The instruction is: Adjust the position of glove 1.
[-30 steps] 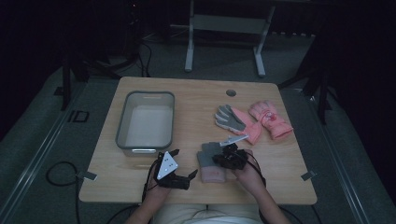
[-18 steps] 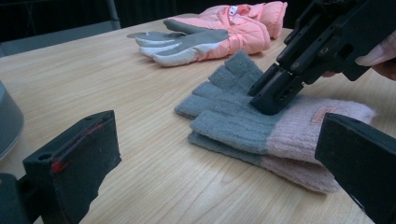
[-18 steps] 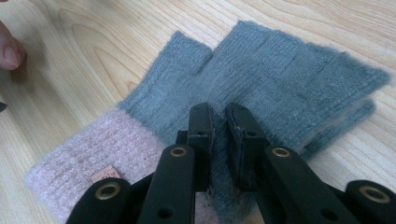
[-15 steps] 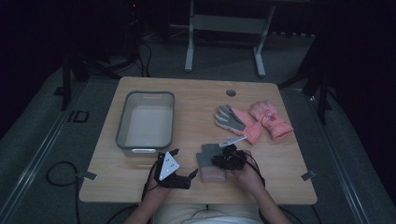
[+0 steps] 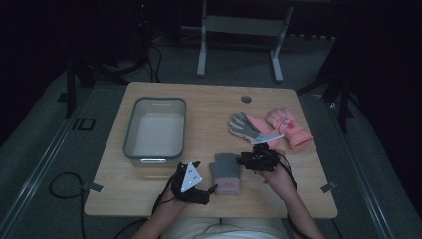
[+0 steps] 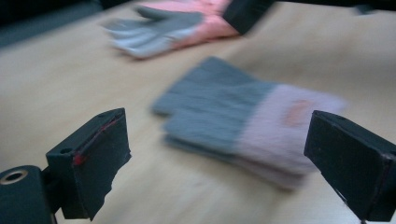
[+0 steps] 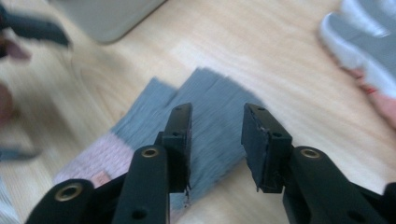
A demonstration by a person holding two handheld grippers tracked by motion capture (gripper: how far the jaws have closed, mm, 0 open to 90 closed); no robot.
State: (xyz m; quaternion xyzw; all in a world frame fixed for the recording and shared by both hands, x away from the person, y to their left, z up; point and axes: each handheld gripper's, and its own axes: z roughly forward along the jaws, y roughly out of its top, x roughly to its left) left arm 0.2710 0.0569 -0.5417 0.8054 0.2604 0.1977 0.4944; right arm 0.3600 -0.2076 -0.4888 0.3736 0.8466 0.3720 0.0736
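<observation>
Folded mitten [image 5: 226, 173], grey with a pink cuff, lies near the bottom center of the high view on the table [image 5: 209, 107], long axis running up-down, cuff toward the person. It sits between the 2 grippers. Right gripper [image 5: 247, 160], at its upper right corner, has fingers [image 7: 180, 140] parted, just been opening, nothing pinched. Left gripper [image 5: 206, 191], at its lower left, has fingers [image 6: 95, 158] spread wide and empty.

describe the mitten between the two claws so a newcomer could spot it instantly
Start at the wooden table and go to its near edge, right of the grey plastic bin. The mitten lies flat there. Unlike the fingered grey-and-pink gloves farther back, it is a fingerless knit with a grey body and a pale pink cuff.
</observation>
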